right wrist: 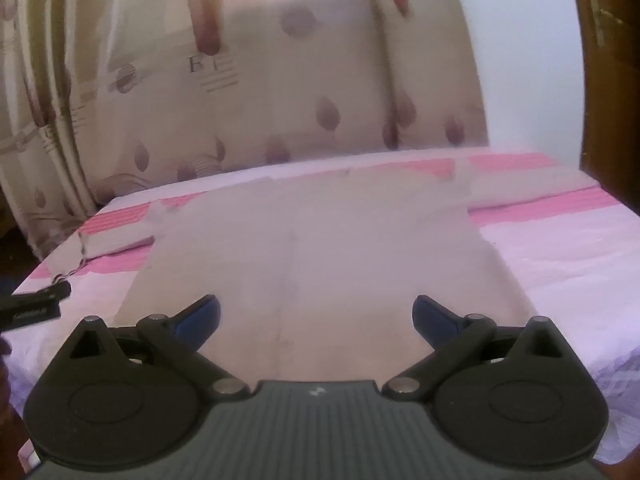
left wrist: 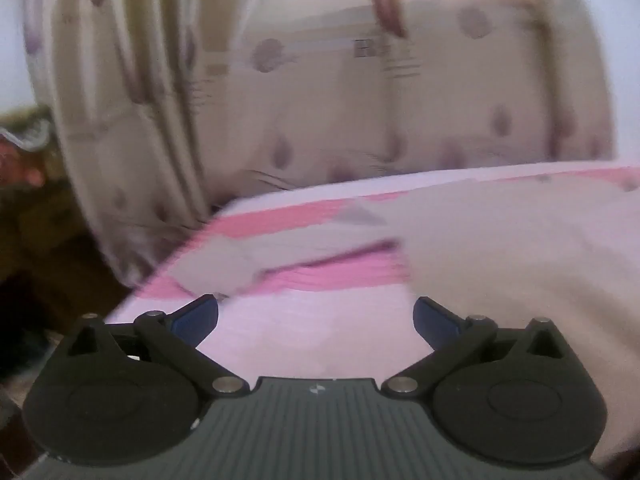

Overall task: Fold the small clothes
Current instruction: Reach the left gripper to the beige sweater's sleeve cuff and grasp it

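Left jaws: the left gripper stands wide open with nothing between its blue pads; it hovers over bare pink sheet at the lower centre of its frame.

Right jaws: the right gripper is spread just as wide and also holds nothing; it hangs above the lower hem area of the garment.

Garment: a pale beige shirt lies flat on the bed, body filling the middle of the right view, one sleeve reaching to the left edge, the other toward the upper right.

Left view of garment: motion blur softens it, but the sleeve seems to cross the centre of the frame, with the body at the right.

Surroundings: a patterned curtain hangs behind the bed; a wooden door sits at the far right.

Step in hand: likely the approach before the first fold; nothing is gripped yet.

Next move: each set of jaws probably needs to drop onto a fabric edge, pinch only the shirt and not the sheet, then carry it across.
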